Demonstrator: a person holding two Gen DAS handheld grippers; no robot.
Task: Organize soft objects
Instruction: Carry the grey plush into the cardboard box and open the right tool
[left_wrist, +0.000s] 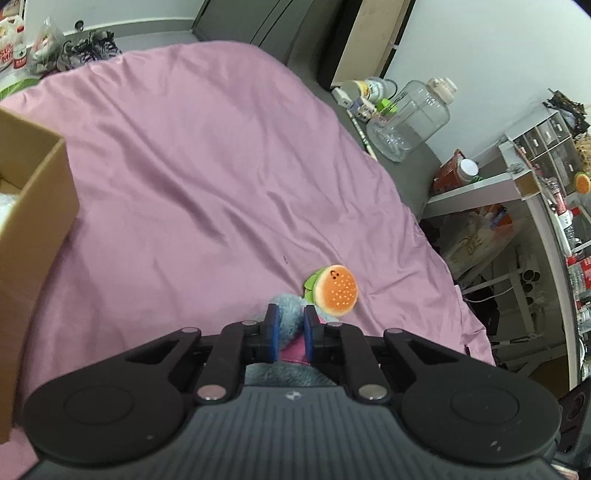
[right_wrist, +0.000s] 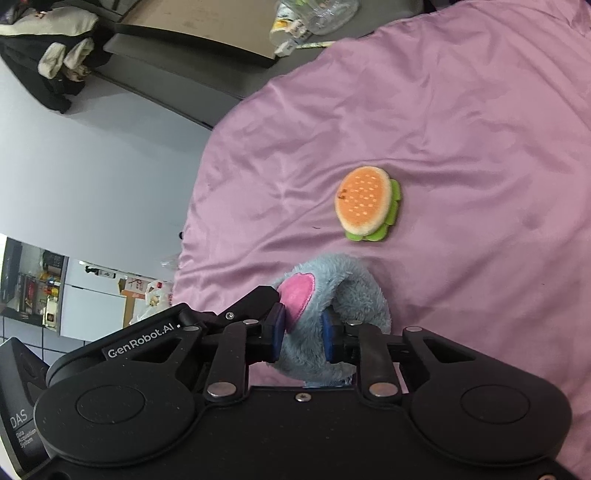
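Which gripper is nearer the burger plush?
Left. The left gripper, shut on the blue plush, sits right beside the burger plush; the right gripper holds the same toy, a clear gap away.

A pink sheet (left_wrist: 207, 177) is spread over the bed. At two o'clock a grey surface (left_wrist: 417, 162) carries a clear plastic jar (left_wrist: 410, 118), with a white wall (left_wrist: 498, 48) behind; at three o'clock cluttered white shelves (left_wrist: 517, 181) are seen.

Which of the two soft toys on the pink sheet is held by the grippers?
The fluffy blue plush with the pink patch: both the left gripper and the right gripper clamp it. The burger plush lies free beside it.
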